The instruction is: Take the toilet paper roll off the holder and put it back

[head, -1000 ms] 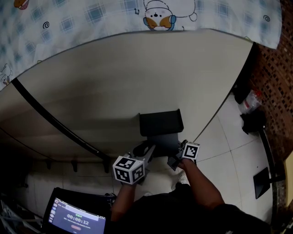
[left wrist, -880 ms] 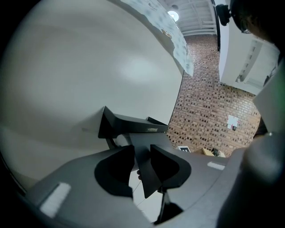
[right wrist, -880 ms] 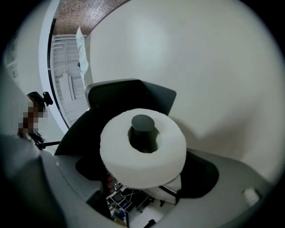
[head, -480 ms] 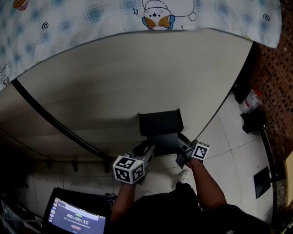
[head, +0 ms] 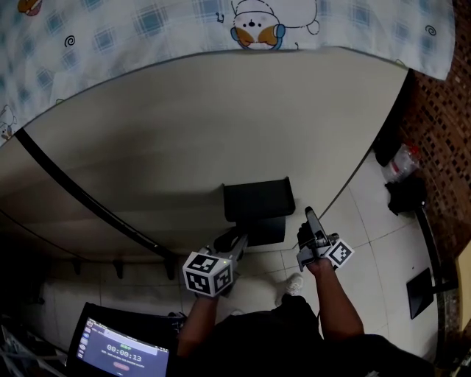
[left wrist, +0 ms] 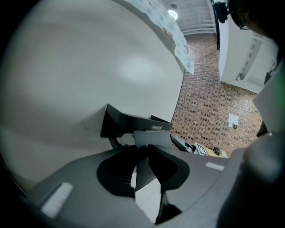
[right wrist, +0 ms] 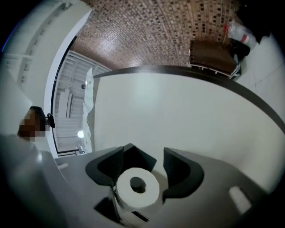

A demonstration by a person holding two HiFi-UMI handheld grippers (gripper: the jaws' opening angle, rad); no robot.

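Observation:
A black toilet paper holder point(head: 257, 197) is fixed to the pale wall, and it also shows in the left gripper view point(left wrist: 129, 122). Its grey front flap point(left wrist: 149, 139) hangs below the top shelf. My left gripper point(head: 234, 239) sits at the holder's lower left. Its jaws point(left wrist: 142, 153) are closing, nearly together, with the flap's edge pinched between them. My right gripper point(head: 309, 224) is off to the right of the holder, pointing up the wall. The white toilet paper roll point(right wrist: 151, 189) sits end-on between its closing jaws point(right wrist: 144, 155), clear of the holder. The head view hides the roll.
A patterned cloth point(head: 147, 22) hangs across the top of the wall, and a black rail point(head: 81, 191) runs diagonally along it. A tablet with a timer point(head: 121, 357) is at bottom left. Dark items point(head: 405, 195) lie on the tiled floor by the brick wall at right.
My right gripper has drawn away from the holder to the right and tipped upward, with the roll in it. My left gripper has stayed at the holder.

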